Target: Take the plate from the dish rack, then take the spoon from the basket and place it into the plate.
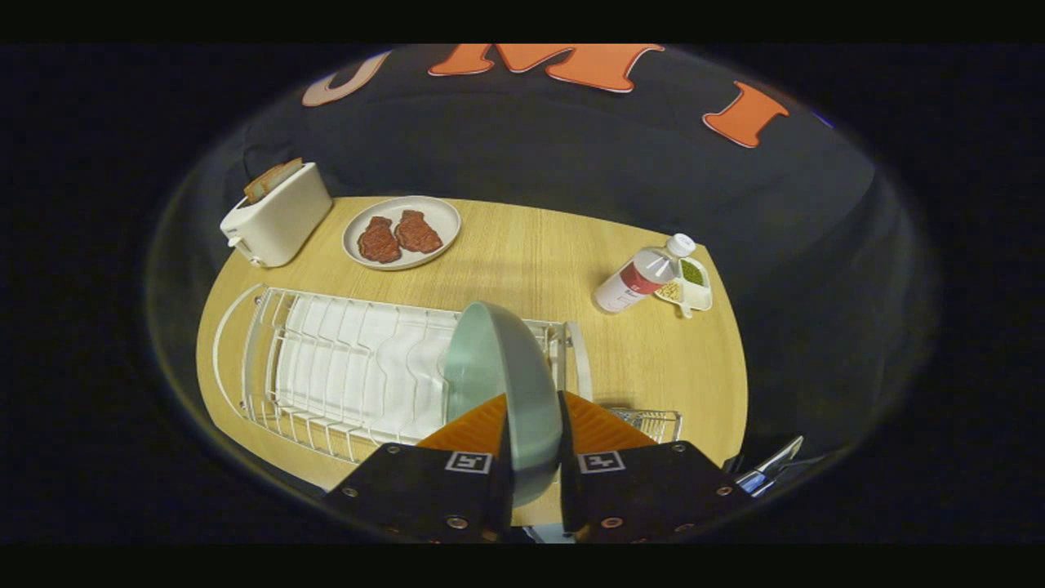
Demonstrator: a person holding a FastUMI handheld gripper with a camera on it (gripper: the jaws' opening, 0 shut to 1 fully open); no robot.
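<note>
Gripper view shows me my gripper [535, 425] clamped on the pale green plate [498, 384], one finger pressed to each face of it, the plate standing on edge between them. Just beyond the fingers and stretching left lies the white wire dish rack [326, 367] on the wooden table [531, 253]; I cannot tell whether the plate's rim touches the rack or hangs clear of it. Near me on the right, just past the right finger, I see a corner of a wire basket [653, 422], its contents hidden. Farther off, at the far left, a white toaster [277, 216] holds bread, and beside it a round dish [402, 232] carries two reddish-brown pieces. At the far right a bottle [641, 278] stands touching a small divided tray [690, 286].
</note>
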